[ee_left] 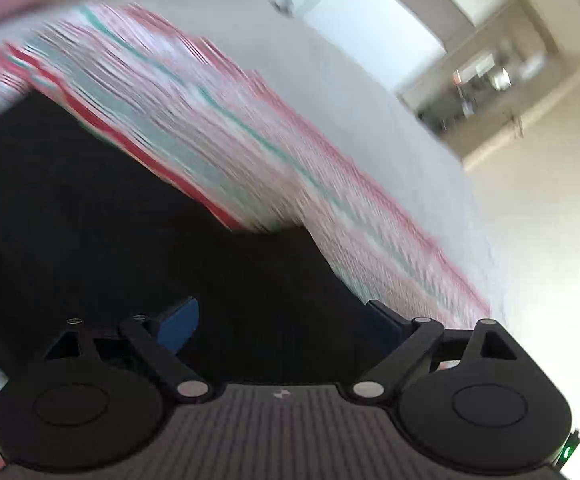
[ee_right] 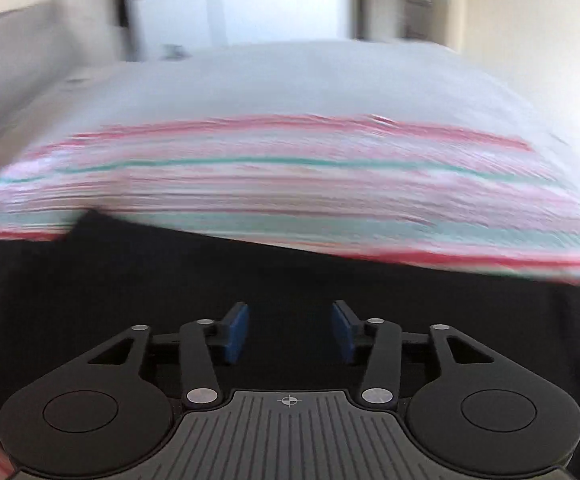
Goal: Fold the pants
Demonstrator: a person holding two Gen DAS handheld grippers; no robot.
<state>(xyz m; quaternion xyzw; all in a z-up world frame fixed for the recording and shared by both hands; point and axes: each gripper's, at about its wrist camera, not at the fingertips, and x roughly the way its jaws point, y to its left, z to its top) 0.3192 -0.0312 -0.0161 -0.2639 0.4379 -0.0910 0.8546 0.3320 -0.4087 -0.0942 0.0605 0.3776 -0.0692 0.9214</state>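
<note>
**Both claws empty over the dark pants, and everything is a blur**

The left claw (ee_left: 278, 328) stands wide, blue pads (ee_left: 180, 330) far apart with nothing between them. The right claw (ee_right: 289, 330) sits at a narrower gap, also empty, its pads (ee_right: 237, 334) clear of cloth. Below both lie the pants (ee_left: 110, 220), a black sheet spread on a striped blanket (ee_left: 194, 120) in pink, red and teal, which covers a white bed (ee_right: 290, 80).

Here is the danger, as I judge it: both views are smeared, so a grab made now could land off the hem and pinch a single layer, or miss entirely. The black fabric shows no visible seam or edge detail, which makes picking a corner a guess. A claw that dives too deep might catch the striped blanket along with the pants and drag both. And with the two claws at unequal widths, one side could bite before the other, pulling the fold crooked. I cannot tell how many folds are done.
</note>
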